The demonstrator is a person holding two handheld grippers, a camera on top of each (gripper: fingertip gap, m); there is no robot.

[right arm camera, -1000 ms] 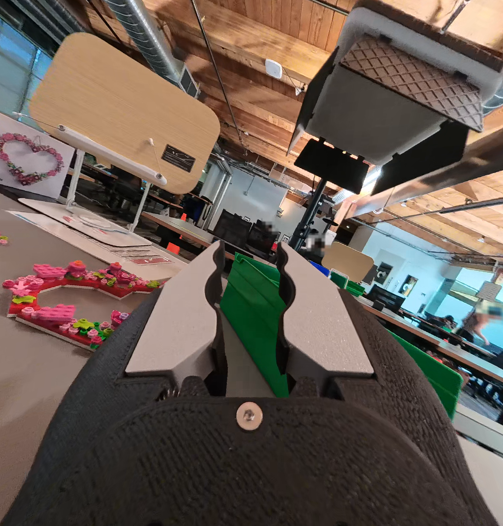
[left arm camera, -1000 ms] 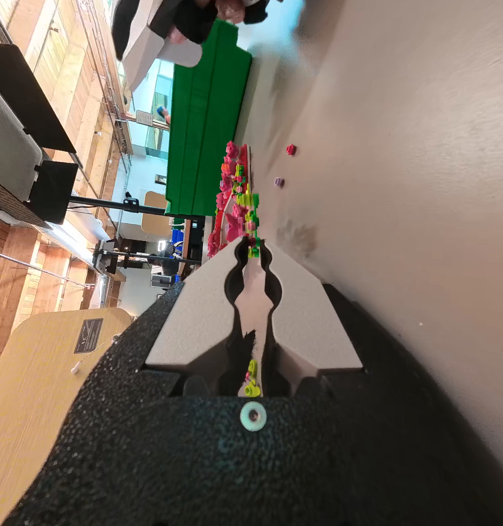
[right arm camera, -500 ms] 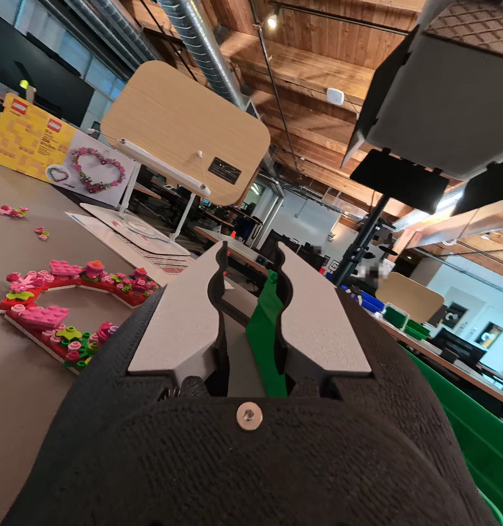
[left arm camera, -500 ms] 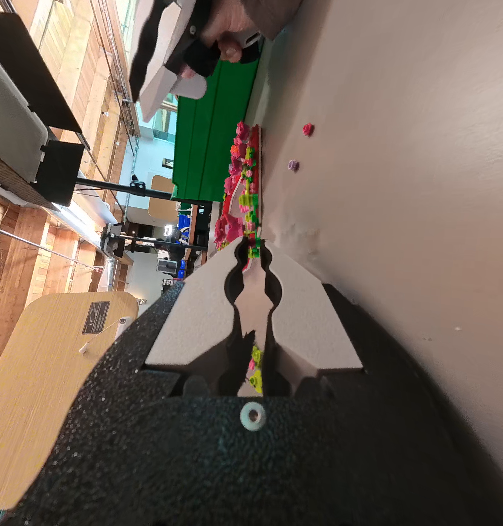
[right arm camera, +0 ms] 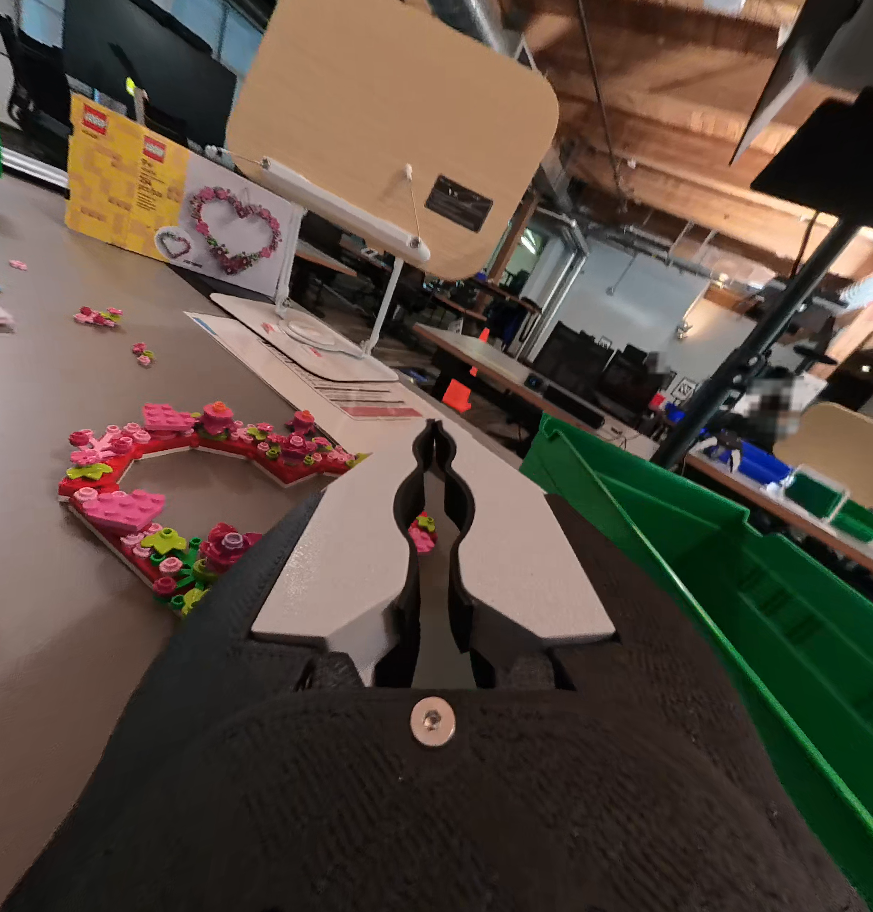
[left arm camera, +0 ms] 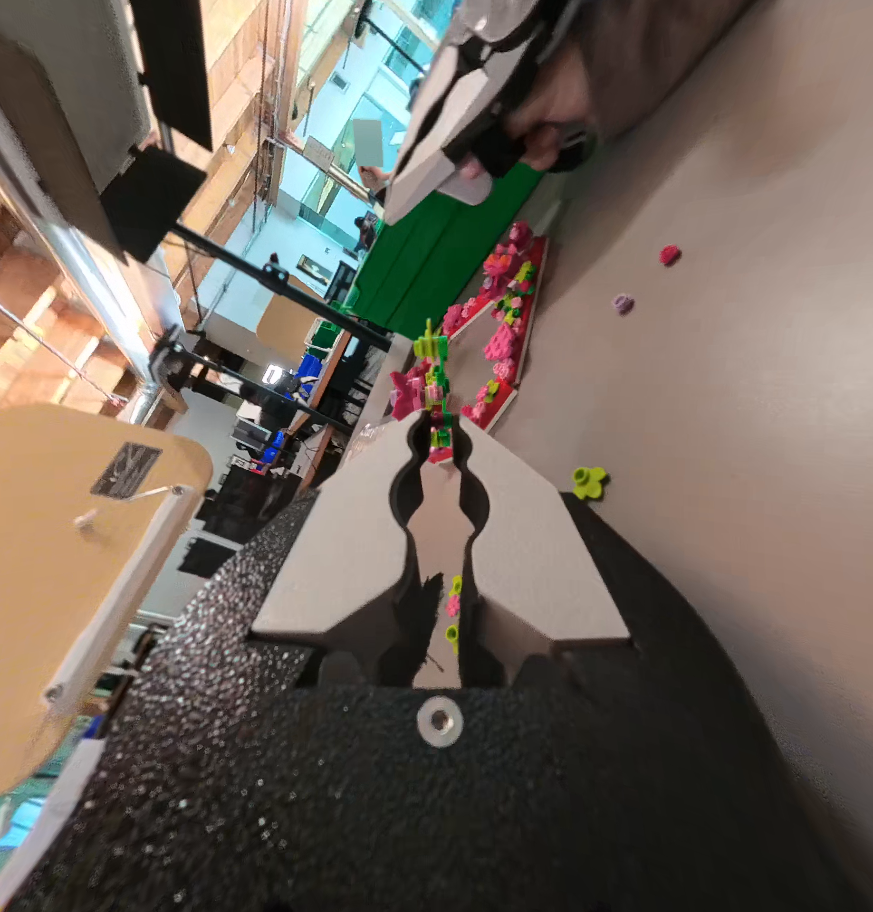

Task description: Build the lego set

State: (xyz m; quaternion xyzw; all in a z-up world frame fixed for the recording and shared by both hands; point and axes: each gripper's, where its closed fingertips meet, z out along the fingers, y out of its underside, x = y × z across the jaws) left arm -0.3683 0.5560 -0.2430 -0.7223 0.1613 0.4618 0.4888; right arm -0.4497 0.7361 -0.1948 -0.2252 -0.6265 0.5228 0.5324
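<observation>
The left claw (left arm camera: 440,428) is seen nearly closed, its tips framing the near end of the red heart-shaped lego wreath (left arm camera: 503,340). The right claw (right arm camera: 435,430) is pressed together, empty, the wreath (right arm camera: 143,498) lying to its left.

Your right gripper's body hides the near end of the flower heart (right arm camera: 128,498); the green bin (right arm camera: 720,567) runs off-frame.
</observation>
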